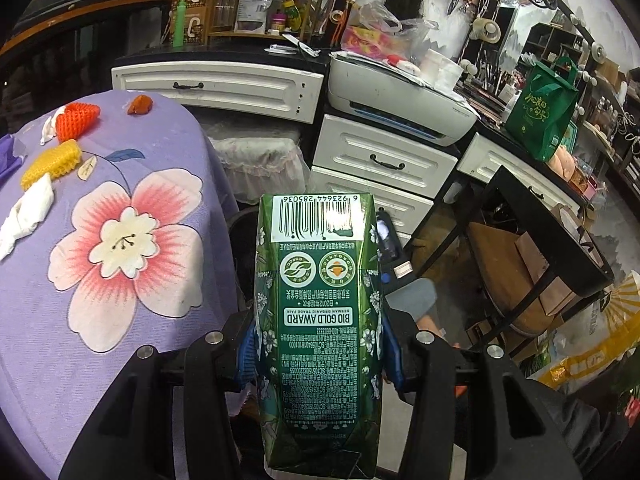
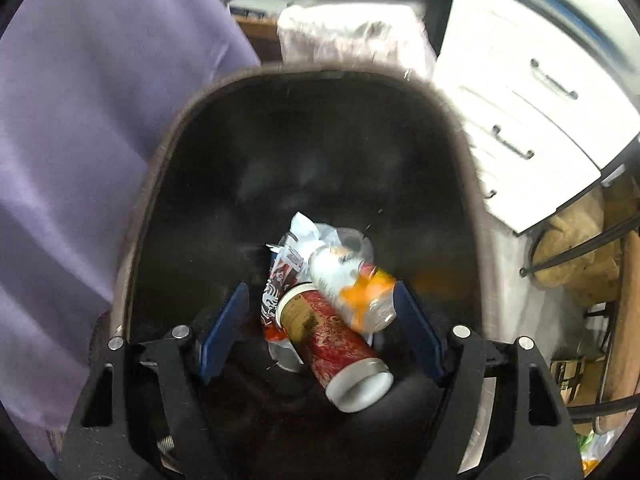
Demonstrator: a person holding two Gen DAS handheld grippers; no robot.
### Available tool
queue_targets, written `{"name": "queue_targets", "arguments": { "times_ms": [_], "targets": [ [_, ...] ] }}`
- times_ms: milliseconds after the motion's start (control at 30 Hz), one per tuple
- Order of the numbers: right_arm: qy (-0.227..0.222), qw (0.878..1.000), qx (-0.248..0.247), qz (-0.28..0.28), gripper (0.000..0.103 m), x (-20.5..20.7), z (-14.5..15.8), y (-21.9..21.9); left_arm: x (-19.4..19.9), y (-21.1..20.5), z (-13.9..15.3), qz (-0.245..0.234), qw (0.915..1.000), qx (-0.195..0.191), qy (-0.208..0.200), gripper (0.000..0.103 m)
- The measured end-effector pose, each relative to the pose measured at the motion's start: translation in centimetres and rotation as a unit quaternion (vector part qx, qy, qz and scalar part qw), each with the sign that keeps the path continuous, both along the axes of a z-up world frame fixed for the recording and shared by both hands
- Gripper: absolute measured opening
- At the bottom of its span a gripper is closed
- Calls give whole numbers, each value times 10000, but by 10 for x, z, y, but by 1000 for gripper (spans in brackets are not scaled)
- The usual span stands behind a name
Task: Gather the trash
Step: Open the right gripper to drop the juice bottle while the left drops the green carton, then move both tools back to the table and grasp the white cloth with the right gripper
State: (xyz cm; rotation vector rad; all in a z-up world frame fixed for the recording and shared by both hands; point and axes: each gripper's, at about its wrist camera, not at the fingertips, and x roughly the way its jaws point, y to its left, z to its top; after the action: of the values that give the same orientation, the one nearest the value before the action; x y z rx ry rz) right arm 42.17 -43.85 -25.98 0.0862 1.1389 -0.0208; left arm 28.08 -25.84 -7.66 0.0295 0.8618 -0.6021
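Partway done: bin (image 2: 168, 152) already holds a red cup (image 2: 340, 344), a bottle (image 2: 352, 288) and wrappers, with the right tool (image 2: 320, 328) spread open and empty above its mouth. Left tool (image 1: 318, 344) is clamped on the green carton (image 1: 318, 320), off the surface (image 1: 120, 320) edge; bin probably just below, view blocked. Left on the surface: orange net (image 1: 78, 120), yellow net (image 1: 52, 162), tissues (image 1: 28, 216); bin mouth is wide, cloth edge and drawers (image 2: 520, 120) close by.

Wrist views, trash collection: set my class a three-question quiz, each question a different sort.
1. True or false: the left gripper is shut on the green carton.
2. The right gripper hangs over: A) the drawers, B) the black bin, C) the printer?
3. Fill in: the orange foam net lies on the ______ tablecloth.

Key: 1 true; 2 B; 3 purple.
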Motion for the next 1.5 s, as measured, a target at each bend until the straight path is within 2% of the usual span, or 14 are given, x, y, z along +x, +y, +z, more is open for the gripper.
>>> {"name": "queue_targets", "arguments": {
  "times_ms": [200, 333, 433, 533, 700, 833, 867, 900, 933, 1000, 1200, 1333, 1500],
  "targets": [
    [-817, 9953, -481, -185, 75, -41, 58, -18, 7, -21, -22, -121, 9996, 233, 108, 49],
    [-1112, 9893, -809, -482, 77, -63, 85, -46, 17, -33, -39, -161, 9988, 368, 269, 49],
    [-1217, 9861, -882, -705, 77, -79, 100, -64, 26, -45, -52, -215, 9979, 532, 296, 49],
    [-1305, 9833, -891, -899, 77, -96, 107, -78, 38, -58, -64, -250, 9967, 682, 351, 49],
    [-1393, 9821, -622, -1102, 77, -116, 114, -86, 53, -70, -81, -230, 9954, 797, 483, 48],
    [-1438, 9803, -701, -1159, 77, -119, 112, -88, 60, -80, -92, -268, 9941, 956, 439, 49],
    [-1437, 9801, -694, -1178, 77, -122, 112, -89, 61, -82, -94, -278, 9937, 1013, 401, 50],
    [-1436, 9801, -670, -1197, 77, -122, 111, -90, 62, -84, -95, -287, 9932, 1065, 381, 57],
    [-1450, 9797, -636, -1228, 77, -123, 111, -91, 63, -85, -96, -292, 9929, 1092, 375, 66],
    [-1472, 9789, -602, -1287, 77, -125, 111, -93, 62, -85, -95, -287, 9931, 1092, 319, 76],
    [-1550, 9751, -530, -1496, 77, -132, 113, -98, 52, -74, -85, -233, 9955, 871, 298, 80],
    [-1620, 9732, -497, -1554, 78, -134, 117, -99, 32, -66, -66, -275, 9973, 677, 65, 82],
    [-1737, 9733, -390, -1452, 79, -134, 124, -90, -2, -54, -31, -503, 9965, 501, -431, 90]
  ]
}}
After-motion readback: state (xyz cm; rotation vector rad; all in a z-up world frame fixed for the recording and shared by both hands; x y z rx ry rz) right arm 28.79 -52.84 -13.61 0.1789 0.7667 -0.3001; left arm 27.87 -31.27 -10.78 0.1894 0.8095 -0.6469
